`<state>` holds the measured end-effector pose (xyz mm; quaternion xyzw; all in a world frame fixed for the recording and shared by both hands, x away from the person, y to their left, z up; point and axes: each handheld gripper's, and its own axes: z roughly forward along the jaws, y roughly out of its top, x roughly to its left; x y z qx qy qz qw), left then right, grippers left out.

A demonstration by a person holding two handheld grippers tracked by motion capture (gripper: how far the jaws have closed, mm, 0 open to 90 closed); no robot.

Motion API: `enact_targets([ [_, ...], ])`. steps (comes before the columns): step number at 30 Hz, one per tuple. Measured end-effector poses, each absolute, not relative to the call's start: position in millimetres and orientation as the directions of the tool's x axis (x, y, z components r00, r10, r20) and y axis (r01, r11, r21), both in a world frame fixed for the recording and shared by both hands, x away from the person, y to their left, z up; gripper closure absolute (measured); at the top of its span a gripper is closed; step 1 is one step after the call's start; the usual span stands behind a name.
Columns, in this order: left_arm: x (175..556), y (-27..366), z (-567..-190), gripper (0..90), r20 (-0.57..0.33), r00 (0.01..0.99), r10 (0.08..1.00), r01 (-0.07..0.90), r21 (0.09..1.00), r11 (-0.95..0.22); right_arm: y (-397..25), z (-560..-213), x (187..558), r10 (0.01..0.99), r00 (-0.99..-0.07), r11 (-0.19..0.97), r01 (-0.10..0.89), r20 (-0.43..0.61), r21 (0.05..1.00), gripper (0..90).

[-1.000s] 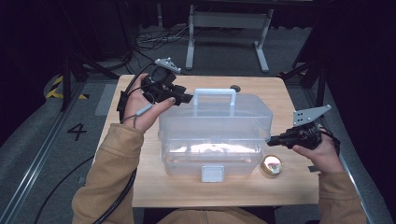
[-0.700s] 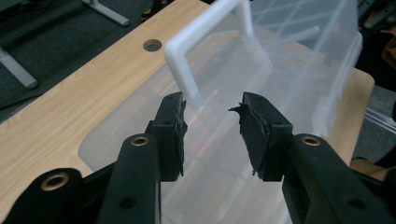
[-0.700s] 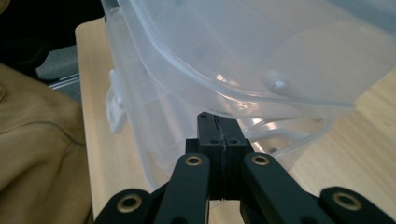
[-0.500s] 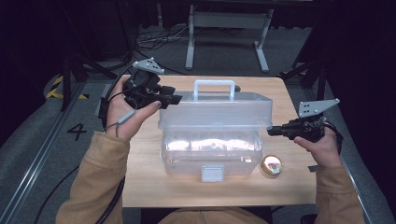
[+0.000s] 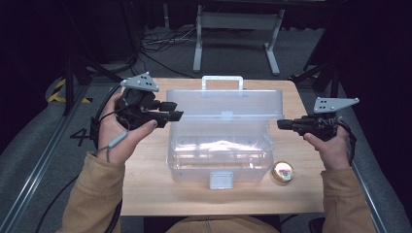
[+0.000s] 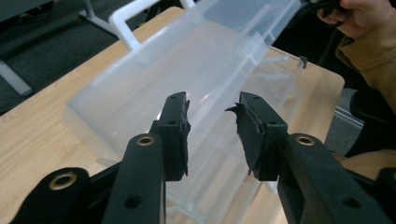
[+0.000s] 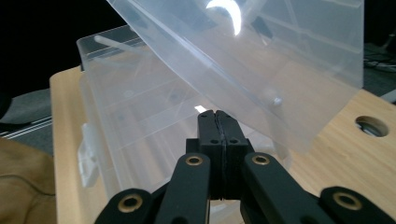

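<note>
Up close, left gripper (image 6: 212,135) jaws apart, right gripper (image 7: 216,140) jaws together; overhead, small round tin (image 5: 283,171) beside the open-lidded clear box (image 5: 221,145).

The clear plastic box (image 5: 221,145) hides its contents behind glare and frosted walls, so what lies inside cannot be told, and in the left gripper view its lid (image 6: 187,60) runs off the top edge. The small round tin (image 5: 283,171) beside it is too small to read. The person's sleeves (image 5: 94,194) are cut off at the bottom of the high view.
</note>
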<state>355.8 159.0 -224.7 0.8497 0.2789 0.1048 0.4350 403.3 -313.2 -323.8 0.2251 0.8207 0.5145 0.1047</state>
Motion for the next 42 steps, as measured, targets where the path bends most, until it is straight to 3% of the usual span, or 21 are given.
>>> enact_targets([
  [19,354,165,-269,72.2,-0.129,0.811,0.571,0.423,0.803,-0.419,-307,-327,403,0.605,-0.793,0.202,0.247,0.078,0.948,90.0],
  [28,363,166,-289,84.0,-0.141,0.779,0.611,0.437,0.821,-0.367,-306,-329,400,0.624,-0.779,0.193,0.234,0.065,0.953,90.0],
  [42,379,163,-315,88.2,-0.093,0.715,0.693,0.412,0.857,-0.31,-303,-332,396,0.65,-0.759,0.2,0.2,0.023,0.959,90.0],
])
